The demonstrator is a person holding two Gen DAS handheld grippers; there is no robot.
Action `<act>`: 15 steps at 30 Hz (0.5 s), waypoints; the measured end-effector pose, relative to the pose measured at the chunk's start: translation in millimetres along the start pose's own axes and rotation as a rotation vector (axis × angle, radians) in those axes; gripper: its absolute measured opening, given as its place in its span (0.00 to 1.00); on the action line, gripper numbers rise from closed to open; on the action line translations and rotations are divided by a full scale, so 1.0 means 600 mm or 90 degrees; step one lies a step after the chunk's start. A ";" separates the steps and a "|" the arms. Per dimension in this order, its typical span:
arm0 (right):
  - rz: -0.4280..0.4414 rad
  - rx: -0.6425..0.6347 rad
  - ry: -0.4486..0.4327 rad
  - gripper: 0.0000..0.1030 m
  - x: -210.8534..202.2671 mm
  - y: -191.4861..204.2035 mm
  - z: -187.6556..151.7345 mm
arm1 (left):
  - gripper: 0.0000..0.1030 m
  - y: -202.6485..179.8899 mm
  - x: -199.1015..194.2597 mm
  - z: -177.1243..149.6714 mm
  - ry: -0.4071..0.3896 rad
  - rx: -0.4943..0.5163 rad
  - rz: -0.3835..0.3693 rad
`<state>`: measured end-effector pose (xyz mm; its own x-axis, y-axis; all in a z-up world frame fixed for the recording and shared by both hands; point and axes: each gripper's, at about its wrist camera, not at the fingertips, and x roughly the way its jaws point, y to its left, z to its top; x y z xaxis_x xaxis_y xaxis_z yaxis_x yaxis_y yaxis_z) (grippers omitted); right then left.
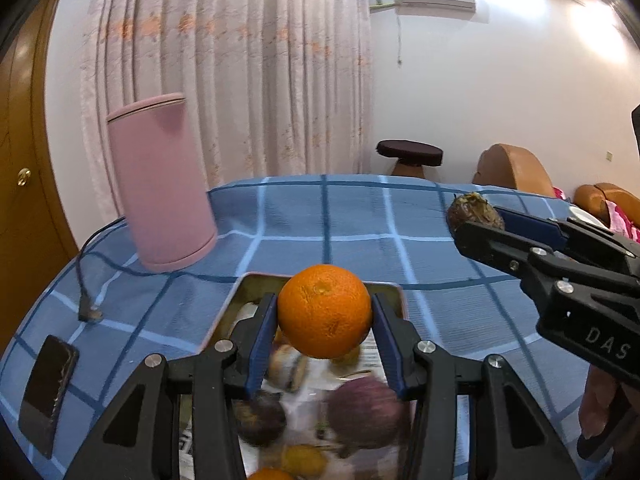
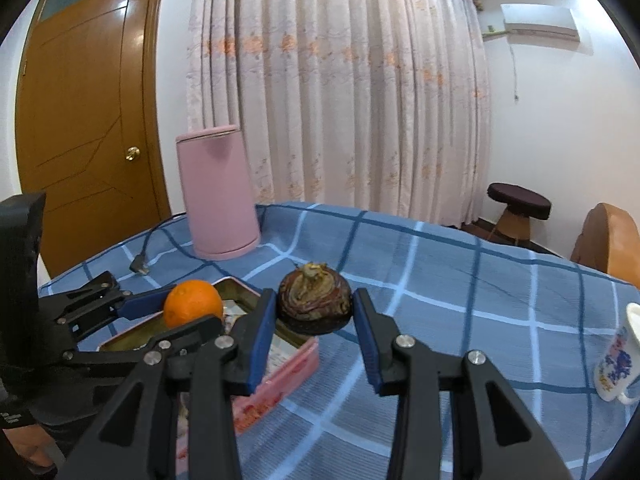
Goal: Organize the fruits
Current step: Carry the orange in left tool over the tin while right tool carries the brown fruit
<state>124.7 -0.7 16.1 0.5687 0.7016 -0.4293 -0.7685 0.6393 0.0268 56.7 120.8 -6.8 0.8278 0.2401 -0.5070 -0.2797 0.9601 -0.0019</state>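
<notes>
My left gripper is shut on an orange and holds it above the pink metal tin, which holds several fruits: dark purple ones and yellow-orange ones, blurred. My right gripper is shut on a dark purple mangosteen with a dried brown cap, held above the blue checked tablecloth just right of the tin. The orange also shows in the right wrist view, and the mangosteen in the left wrist view.
A tall pink cylinder container stands at the table's back left, with a dark cable and plug beside it. A phone lies at the left edge. A patterned white mug stands at the right. A stool and chairs stand beyond the table.
</notes>
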 end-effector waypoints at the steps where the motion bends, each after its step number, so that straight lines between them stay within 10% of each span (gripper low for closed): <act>1: 0.003 -0.001 0.002 0.40 0.003 0.004 0.000 | 0.48 0.006 0.002 -0.001 0.002 -0.002 0.004; 15: 0.061 -0.016 0.092 0.41 0.100 0.086 -0.021 | 0.48 0.092 0.013 -0.031 0.039 -0.047 0.038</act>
<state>115.5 70.3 -19.7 0.4459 0.7053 -0.5512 -0.8252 0.5624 0.0520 38.9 173.1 -26.8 0.7782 0.2848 -0.5598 -0.3642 0.9307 -0.0328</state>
